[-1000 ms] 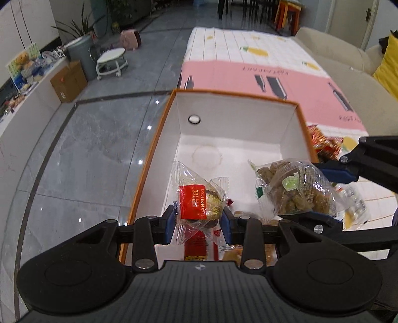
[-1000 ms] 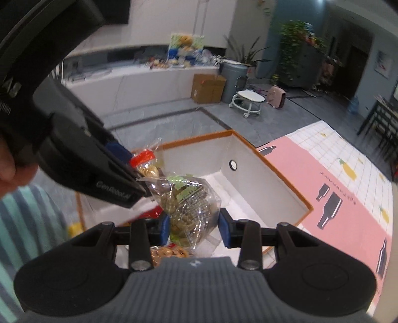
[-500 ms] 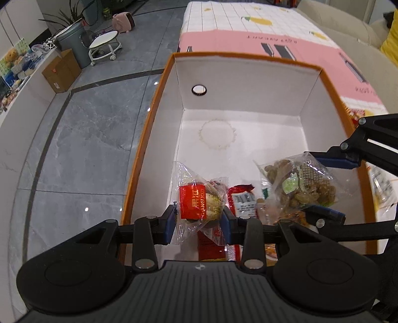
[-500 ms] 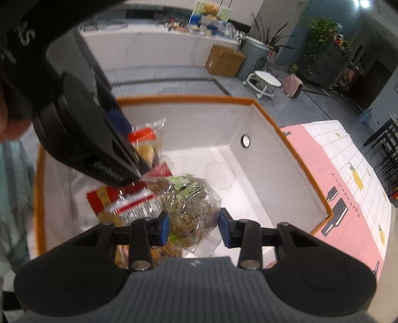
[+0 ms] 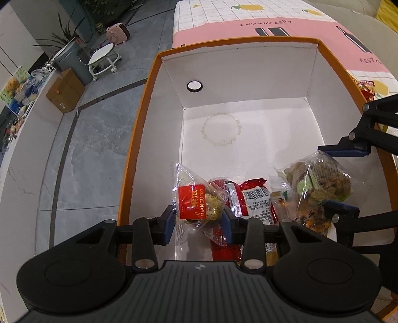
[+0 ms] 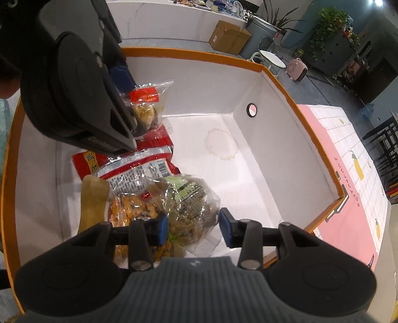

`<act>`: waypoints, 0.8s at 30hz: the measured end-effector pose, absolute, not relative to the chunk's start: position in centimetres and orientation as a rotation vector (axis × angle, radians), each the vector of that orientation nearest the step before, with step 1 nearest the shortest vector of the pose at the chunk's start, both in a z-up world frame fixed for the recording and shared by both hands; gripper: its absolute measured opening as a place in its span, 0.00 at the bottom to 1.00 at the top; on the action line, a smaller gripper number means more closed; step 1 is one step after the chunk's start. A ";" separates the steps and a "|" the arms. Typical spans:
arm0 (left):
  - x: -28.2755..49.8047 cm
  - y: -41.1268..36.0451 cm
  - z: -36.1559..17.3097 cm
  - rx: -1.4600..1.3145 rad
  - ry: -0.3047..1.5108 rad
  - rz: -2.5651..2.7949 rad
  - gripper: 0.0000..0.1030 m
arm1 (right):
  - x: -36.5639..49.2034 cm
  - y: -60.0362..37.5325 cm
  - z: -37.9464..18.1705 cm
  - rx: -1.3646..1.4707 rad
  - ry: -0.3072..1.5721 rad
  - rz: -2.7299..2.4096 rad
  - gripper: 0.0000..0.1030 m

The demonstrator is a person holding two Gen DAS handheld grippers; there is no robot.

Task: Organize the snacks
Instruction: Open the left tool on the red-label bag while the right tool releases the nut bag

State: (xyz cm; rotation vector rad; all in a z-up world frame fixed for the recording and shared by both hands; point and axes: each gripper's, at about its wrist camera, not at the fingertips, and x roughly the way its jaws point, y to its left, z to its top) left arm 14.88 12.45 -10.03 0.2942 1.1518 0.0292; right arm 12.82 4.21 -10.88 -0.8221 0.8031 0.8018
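An orange-rimmed white box (image 5: 248, 72) (image 6: 248, 82) holds several snack packs at its near end. My left gripper (image 5: 197, 220) is shut on a clear pack with a red label (image 5: 196, 201), low inside the box; that pack also shows in the right wrist view (image 6: 145, 104). My right gripper (image 6: 190, 228) has its jaws spread around a clear bag of brown and green snacks (image 6: 189, 201), with a gap at the right pad; the bag rests on the pile and shows in the left wrist view (image 5: 321, 181).
A red barcode pack (image 5: 256, 198) (image 6: 141, 169) and an orange snack pack (image 6: 129, 206) lie in the box between the grippers. The box stands on a pink and white cloth (image 5: 248, 22). More snacks (image 5: 365, 87) lie outside, right of the box.
Both grippers have come down into the box with their packs. The right gripper's jaws have spread wider and the brown snack bag now rests on the pile.
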 end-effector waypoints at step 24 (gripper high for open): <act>11.3 12.0 -3.3 0.185 0.937 0.075 0.78 | 9.9 -0.4 -3.7 -0.619 0.680 0.729 0.74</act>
